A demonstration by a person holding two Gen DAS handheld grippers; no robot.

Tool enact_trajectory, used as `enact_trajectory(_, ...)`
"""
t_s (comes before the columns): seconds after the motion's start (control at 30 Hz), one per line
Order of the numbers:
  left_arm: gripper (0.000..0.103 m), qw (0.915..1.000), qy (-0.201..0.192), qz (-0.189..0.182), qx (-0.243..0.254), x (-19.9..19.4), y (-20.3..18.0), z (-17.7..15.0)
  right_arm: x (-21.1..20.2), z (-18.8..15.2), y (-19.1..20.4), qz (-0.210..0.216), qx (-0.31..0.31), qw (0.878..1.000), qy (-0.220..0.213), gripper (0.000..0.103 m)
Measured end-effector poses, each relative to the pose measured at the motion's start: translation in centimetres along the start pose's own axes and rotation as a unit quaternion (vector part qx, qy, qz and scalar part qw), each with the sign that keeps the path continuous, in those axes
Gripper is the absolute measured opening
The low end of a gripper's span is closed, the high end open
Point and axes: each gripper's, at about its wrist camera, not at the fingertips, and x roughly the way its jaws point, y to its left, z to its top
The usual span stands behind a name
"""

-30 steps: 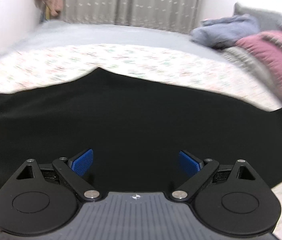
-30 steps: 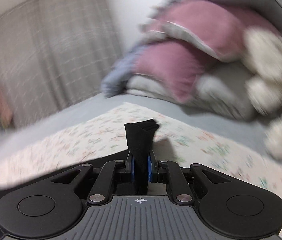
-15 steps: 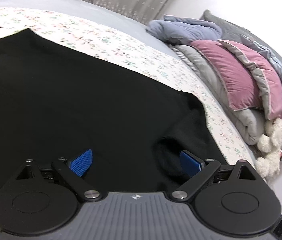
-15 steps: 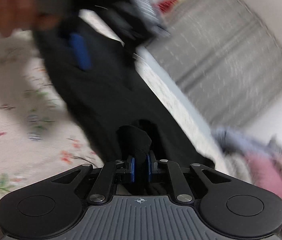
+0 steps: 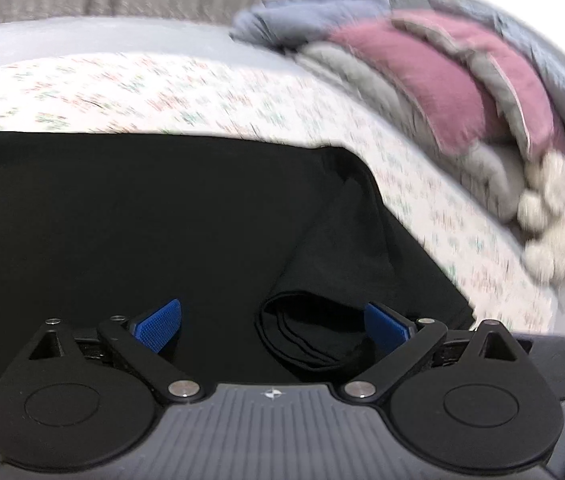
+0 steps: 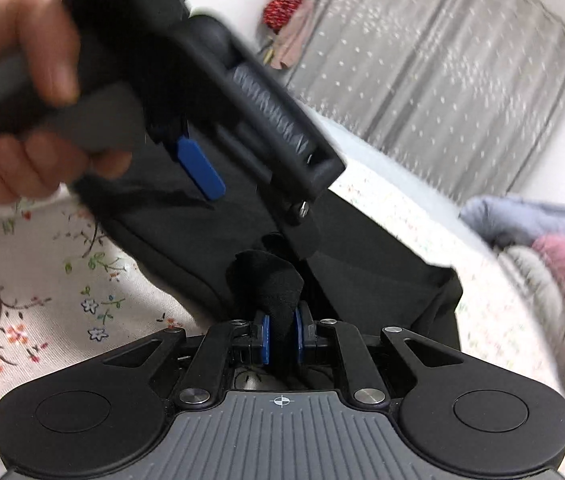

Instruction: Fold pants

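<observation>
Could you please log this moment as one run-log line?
left tongs: open above pants | right tongs: shut on pants | surface: floral sheet

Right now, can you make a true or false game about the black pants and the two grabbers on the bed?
1. The right gripper pinches a bunch of the black pants. True.
2. The left gripper is squeezed shut. False: its jaws stand wide open with nothing pinched.
3. The pants lie on a flowery bedsheet. True.
4. The pillow on the bedding pile is green. False: it is pink.
5. A hand holds the left gripper's handle. True.
</observation>
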Motion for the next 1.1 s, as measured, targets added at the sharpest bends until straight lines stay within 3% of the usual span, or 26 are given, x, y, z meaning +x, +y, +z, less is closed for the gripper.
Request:
enact_trajectory(0.17,0.095,0.9934,0.041,0.037,0.100,1.9,-2.2,1.3,-0.5,-0.5,0.2,-0.001,0.002,1.000,0.005,0.013)
enact_trajectory(0.27,0.093,0.9789,0.069,0.083,0.174,3.5,-3.8,1.6,-1.1,-0.8,0.6,0.002,0.012,1.000,0.006,0.013)
enact_trajectory(0.33,0.090,0.9716,0.074,0.093,0.205,4.0,-5.0,2.0,-0.9,-0.9,0.3,0.003,0.017,1.000,0.009,0.013)
enact_trajectory(0.47,0.077,0.9570,0.060,0.139,0.247,4.8,-6.4,2.9,-1.1,-1.1,0.5,0.004,0.024,1.000,0.008,0.013)
enact_trajectory(0.53,0.076,0.9630,0.044,0.167,0.207,4.9,-5.3,3.9,-0.8,-1.1,0.5,0.006,0.029,1.000,0.010,0.012)
enact_trajectory(0.6,0.076,0.9824,0.034,0.150,0.106,4.5,-2.6,4.9,-0.7,-1.2,0.6,0.003,0.028,1.000,0.009,0.012)
enact_trajectory(0.63,0.076,0.9892,0.029,0.138,0.042,4.2,-0.9,5.0,-0.7,-1.1,0.6,0.003,0.027,1.000,0.009,0.012)
enact_trajectory(0.67,0.076,0.9907,0.024,0.131,-0.026,3.9,1.1,5.0,-0.7,-1.1,0.6,0.003,0.026,1.000,0.009,0.012)
enact_trajectory(0.73,0.076,0.9835,-0.009,0.112,-0.142,2.8,4.8,4.3,-0.7,-0.9,0.6,0.005,0.028,1.000,0.011,0.012)
enact_trajectory(0.83,0.076,0.9557,-0.053,0.024,-0.288,1.0,9.4,2.5,-0.9,-0.9,0.8,0.006,0.024,1.000,0.010,0.012)
enact_trajectory(0.87,0.076,0.9526,-0.052,0.011,-0.300,0.6,9.8,2.2,-1.0,-0.9,0.7,0.007,0.024,1.000,0.010,0.012)
enact_trajectory(1.0,0.079,0.9640,-0.043,0.018,-0.262,-0.4,8.5,1.7,-0.4,-0.9,0.1,0.008,0.033,0.999,0.010,0.012)
enact_trajectory(1.1,0.085,0.9571,-0.043,-0.011,-0.287,-0.2,7.7,1.0,-0.6,-0.8,-0.1,0.003,0.040,0.999,0.003,0.012)
